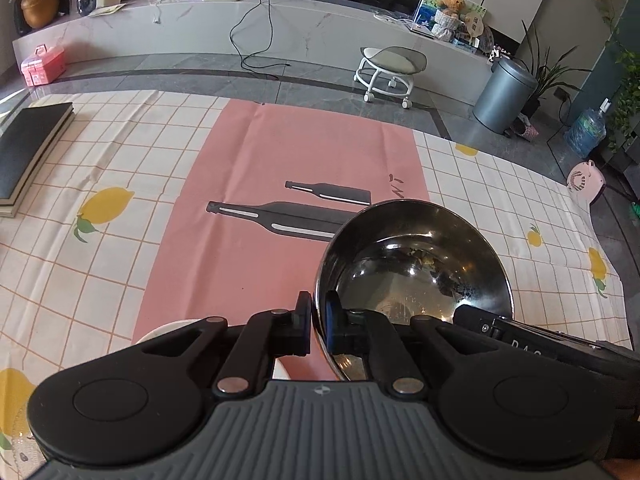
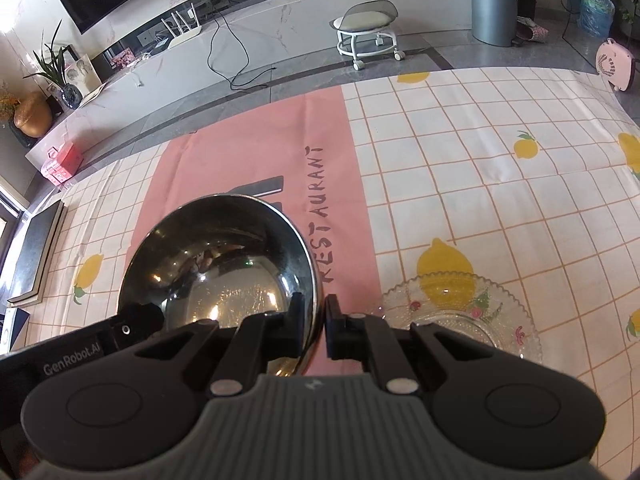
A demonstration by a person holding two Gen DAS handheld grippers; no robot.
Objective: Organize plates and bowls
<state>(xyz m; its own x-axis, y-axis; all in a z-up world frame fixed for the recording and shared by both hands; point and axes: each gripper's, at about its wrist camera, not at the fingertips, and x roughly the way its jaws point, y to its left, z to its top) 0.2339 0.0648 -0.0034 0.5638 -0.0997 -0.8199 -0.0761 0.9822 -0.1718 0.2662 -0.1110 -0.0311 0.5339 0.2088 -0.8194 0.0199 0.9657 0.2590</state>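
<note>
round shiny steel bowl (image 1: 412,276): above surface's near-middle pink strip | left claw (image 1: 318,320), right claw (image 2: 320,324): each clamped on opposite rims | handling: light, rigid, slippery; pinch the thin rim squarely

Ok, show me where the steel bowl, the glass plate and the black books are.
steel bowl (image 1: 416,276): left wrist view, on its inner wall.
glass plate (image 2: 508,312): right wrist view, on its patterned rim.
black books (image 1: 28,148): left wrist view, on the top cover.

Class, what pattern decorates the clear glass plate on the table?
Small pink flowers with green leaves on the glass plate, best seen in the right wrist view.
</note>
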